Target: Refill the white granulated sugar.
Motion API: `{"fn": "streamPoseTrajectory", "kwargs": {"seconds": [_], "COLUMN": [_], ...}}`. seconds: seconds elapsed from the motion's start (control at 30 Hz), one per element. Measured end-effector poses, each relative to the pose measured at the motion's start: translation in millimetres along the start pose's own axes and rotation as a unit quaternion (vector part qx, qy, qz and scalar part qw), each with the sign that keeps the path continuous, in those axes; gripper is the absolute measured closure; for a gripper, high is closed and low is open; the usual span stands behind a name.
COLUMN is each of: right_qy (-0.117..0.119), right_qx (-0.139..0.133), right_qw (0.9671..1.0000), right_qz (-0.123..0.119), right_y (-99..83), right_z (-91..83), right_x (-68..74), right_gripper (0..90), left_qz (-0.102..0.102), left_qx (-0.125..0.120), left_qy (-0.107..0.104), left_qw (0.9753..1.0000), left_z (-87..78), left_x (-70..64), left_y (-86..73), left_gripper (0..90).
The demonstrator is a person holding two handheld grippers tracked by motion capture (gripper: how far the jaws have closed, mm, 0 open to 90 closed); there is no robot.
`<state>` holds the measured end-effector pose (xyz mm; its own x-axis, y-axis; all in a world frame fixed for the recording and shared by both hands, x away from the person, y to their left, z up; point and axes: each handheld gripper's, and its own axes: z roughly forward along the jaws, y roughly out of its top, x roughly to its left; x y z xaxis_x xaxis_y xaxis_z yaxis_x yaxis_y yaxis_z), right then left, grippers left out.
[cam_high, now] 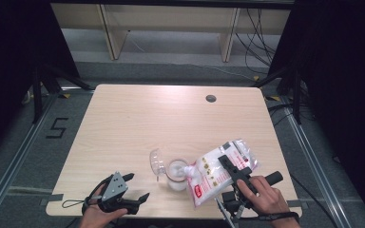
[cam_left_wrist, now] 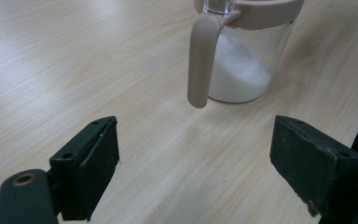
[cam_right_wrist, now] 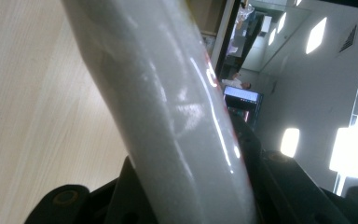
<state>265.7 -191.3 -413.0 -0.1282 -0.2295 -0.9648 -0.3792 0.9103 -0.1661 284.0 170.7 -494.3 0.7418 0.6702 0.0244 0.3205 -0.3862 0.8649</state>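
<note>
Bag (cam_high: 218, 171) of white granules, soft and slumping, tips toward the jar (cam_high: 177, 174) at lower centre, clamped mid-body by the right tool (cam_high: 232, 167); left tool (cam_high: 135, 187) gapes empty.

Grey floor (cam_high: 24, 156), black curtains (cam_high: 332, 71), wooden shelving (cam_high: 171, 23).

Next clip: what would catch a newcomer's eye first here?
The bag of white grains, clamped in the right gripper and tipped over the open jar near the table's front edge. Next, the left gripper, fingers apart and holding nothing, left of the jar.
</note>
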Motion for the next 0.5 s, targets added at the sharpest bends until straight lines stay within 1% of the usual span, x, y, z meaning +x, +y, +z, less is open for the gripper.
{"fn": "streamPoseTrajectory", "kwargs": {"seconds": [0.03, 0.07, 0.1, 0.13, 0.17, 0.2, 0.23, 0.27, 0.3, 0.37, 0.4, 0.47, 0.5], "right_qy": [-0.001, 0.005, -0.005, 0.003, -0.002, -0.004, 0.000, -0.002, -0.006, -0.004, -0.005, -0.009, -0.021], "right_qx": [-0.009, -0.003, -0.014, -0.009, -0.014, -0.010, -0.008, -0.013, -0.019, -0.016, -0.015, -0.012, -0.020], "right_qw": [0.9995, 0.9999, 0.9998, 0.9998, 0.9998, 0.9999, 0.9998, 0.9998, 0.9992, 0.9995, 0.9994, 0.9996, 0.9990], "right_qz": [-0.030, -0.010, -0.016, -0.016, -0.016, -0.002, -0.019, -0.014, -0.035, -0.029, -0.031, -0.023, -0.033], "right_y": [1.3, 2.4, 3.3, 4.3, 5.2, 6.2, 8.2, 9.3, 11.3, 11.4, 11.2, 10.8, 10.6], "right_z": [1.5, 1.5, 3.4, 3.6, 4.9, 5.4, 5.9, 7.4, 8.5, 8.9, 8.8, 7.6, 7.5], "right_x": [-4.6, -2.0, -2.9, -3.4, -3.7, -0.6, -2.9, -1.1, -4.5, -5.0, -5.9, -6.0, -8.1], "right_gripper": [70.0, 70.0, 70.1, 70.1, 70.1, 70.2, 70.3, 70.3, 70.3, 70.4, 70.4, 70.5, 70.5], "left_qz": [0.000, -0.017, -0.017, -0.013, -0.004, 0.003, 0.001, -0.007, -0.011, -0.014, -0.014, -0.013, -0.013], "left_qx": [-0.001, -0.001, -0.002, -0.002, -0.002, -0.001, -0.001, -0.001, 0.001, -0.001, -0.001, -0.001, 0.000], "left_qy": [-0.003, -0.002, -0.002, -0.002, -0.001, -0.002, -0.002, -0.001, -0.001, -0.003, -0.003, -0.003, -0.003], "left_qw": [1.0000, 0.9998, 0.9999, 0.9999, 1.0000, 1.0000, 1.0000, 1.0000, 0.9999, 0.9999, 0.9999, 0.9999, 0.9999], "left_z": [0.0, 0.3, 0.3, 0.3, 0.3, 0.4, 0.4, 0.2, 0.6, 1.1, 1.1, 1.0, 1.0], "left_x": [0.1, -1.9, -1.9, -1.6, -0.6, 0.4, 0.2, -1.3, -1.5, -2.0, -1.9, -2.0, -2.0], "left_y": [0.2, -0.4, -0.4, -0.4, -0.2, -0.1, -0.1, -0.4, -0.7, -0.9, -0.9, -0.8, -0.8], "left_gripper": [15.3, 15.3, 15.3, 15.4, 15.3, 15.4, 15.4, 15.4, 15.4, 15.4, 15.4, 15.4, 15.4]}}
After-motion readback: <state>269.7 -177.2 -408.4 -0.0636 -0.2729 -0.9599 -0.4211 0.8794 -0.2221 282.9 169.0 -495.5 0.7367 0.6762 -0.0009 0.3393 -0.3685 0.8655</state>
